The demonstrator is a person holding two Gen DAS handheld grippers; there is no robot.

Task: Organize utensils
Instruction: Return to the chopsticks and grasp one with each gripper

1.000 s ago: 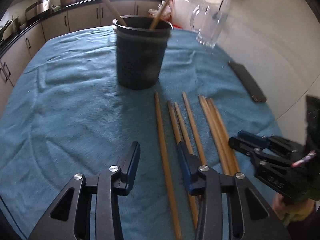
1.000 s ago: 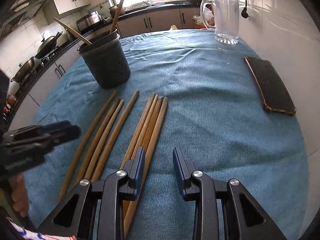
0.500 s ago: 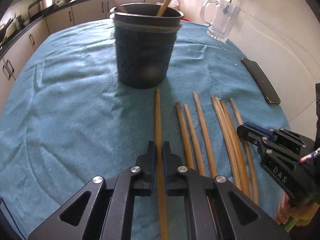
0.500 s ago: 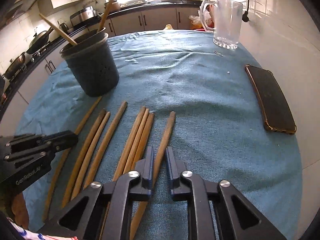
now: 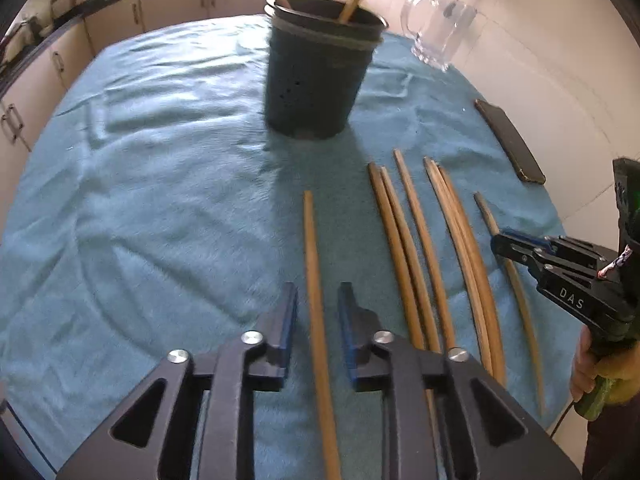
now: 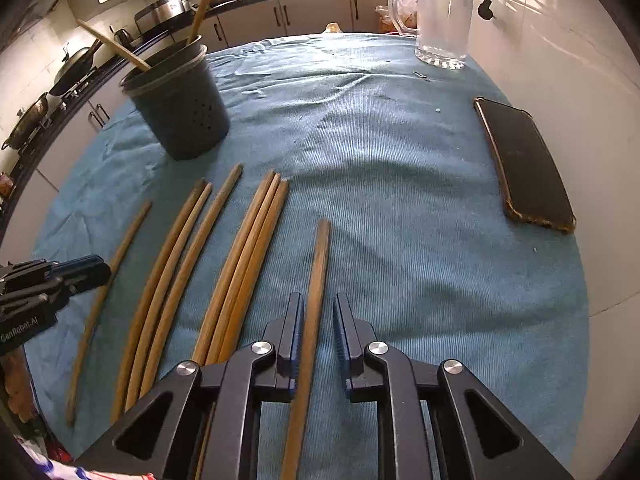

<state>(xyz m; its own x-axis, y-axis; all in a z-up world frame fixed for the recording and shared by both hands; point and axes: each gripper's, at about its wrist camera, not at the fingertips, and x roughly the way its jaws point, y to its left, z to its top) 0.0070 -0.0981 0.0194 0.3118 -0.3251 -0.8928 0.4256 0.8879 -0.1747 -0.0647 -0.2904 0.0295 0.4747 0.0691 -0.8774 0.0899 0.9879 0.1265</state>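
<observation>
Straddling one chopstick (image 5: 316, 280) each, the left gripper (image 5: 317, 322) and right gripper (image 6: 317, 330) sit spread, not pinching (six more (image 6: 244, 256) lie between) near the holder (image 6: 180, 108).

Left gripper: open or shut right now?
Open. The left gripper shows blue gaps on both sides of the chopstick lying between its fingers.

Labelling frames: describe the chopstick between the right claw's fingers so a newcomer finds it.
Start at the dark utensil cup on the blue cloth; wooden chopsticks fan out in front of it. Take the one nearest the black phone: it lies alone, apart from the bunched three, running between the right claw fingers.
</observation>
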